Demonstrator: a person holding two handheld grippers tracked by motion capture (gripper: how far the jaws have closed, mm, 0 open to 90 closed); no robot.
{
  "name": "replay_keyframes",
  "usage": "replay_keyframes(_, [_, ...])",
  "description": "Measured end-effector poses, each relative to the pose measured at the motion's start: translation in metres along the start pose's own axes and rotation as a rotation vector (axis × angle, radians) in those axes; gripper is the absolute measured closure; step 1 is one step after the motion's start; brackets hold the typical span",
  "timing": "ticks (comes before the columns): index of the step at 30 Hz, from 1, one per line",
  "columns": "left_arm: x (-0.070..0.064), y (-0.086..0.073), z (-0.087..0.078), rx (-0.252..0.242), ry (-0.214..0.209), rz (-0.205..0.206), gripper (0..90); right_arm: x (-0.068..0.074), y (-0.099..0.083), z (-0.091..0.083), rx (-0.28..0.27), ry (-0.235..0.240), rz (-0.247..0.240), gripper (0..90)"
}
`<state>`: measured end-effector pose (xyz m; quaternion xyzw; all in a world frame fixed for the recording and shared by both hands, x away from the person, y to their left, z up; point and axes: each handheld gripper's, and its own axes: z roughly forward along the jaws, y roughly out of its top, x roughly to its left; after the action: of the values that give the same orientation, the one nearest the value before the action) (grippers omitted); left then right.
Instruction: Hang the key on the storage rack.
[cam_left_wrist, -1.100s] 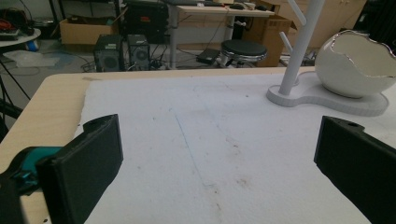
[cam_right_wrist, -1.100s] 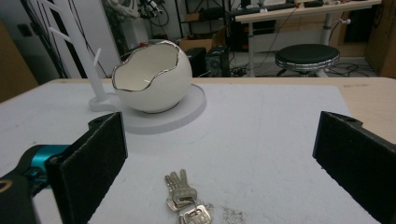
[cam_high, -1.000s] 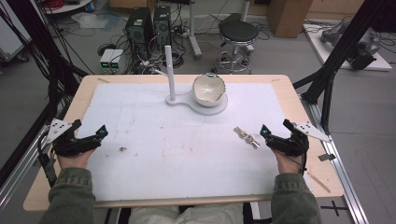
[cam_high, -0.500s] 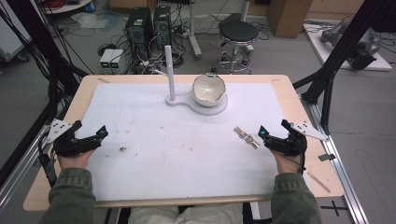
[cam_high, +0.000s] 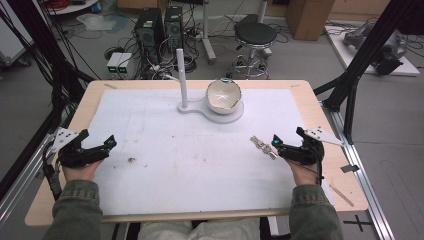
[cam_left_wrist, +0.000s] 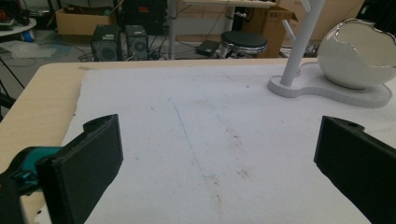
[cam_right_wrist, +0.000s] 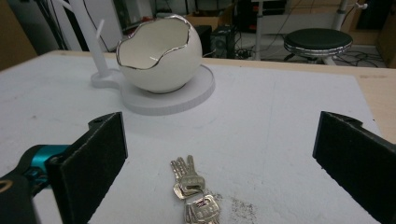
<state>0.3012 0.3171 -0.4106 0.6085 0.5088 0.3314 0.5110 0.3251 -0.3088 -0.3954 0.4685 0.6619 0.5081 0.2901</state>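
Your right claw is gaping wide. The keys are lying just ahead, between its jaws, untouched on the worktop.

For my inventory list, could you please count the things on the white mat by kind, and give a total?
Bunch of keys: 1
Egg-shaped bowl: 1
White stand with a post: 1
Tongs: 2, left and right, both open
Total: 5

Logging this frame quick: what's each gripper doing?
Left gripper: open, holding nothing.
Right gripper: open, empty, keys lying between its jaws on the mat.
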Motion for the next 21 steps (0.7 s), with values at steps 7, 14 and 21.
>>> replay_keyframes(7, [0.002, -0.001, 0.000, 0.002, 0.004, -0.004, 1.7, 0.007, 0.013, 0.012, 0.042, 0.003, -0.040, 2.1])
replay_keyframes(14, [0.001, 0.000, -0.002, -0.002, 0.021, 0.002, 1.7, 0.008, 0.022, 0.018, 0.091, 0.012, -0.045, 2.1])
replay_keyframes(21, [0.001, -0.001, -0.002, 0.000, 0.020, 0.003, 1.7, 0.007, 0.037, 0.027, 0.153, 0.040, -0.064, 2.1])
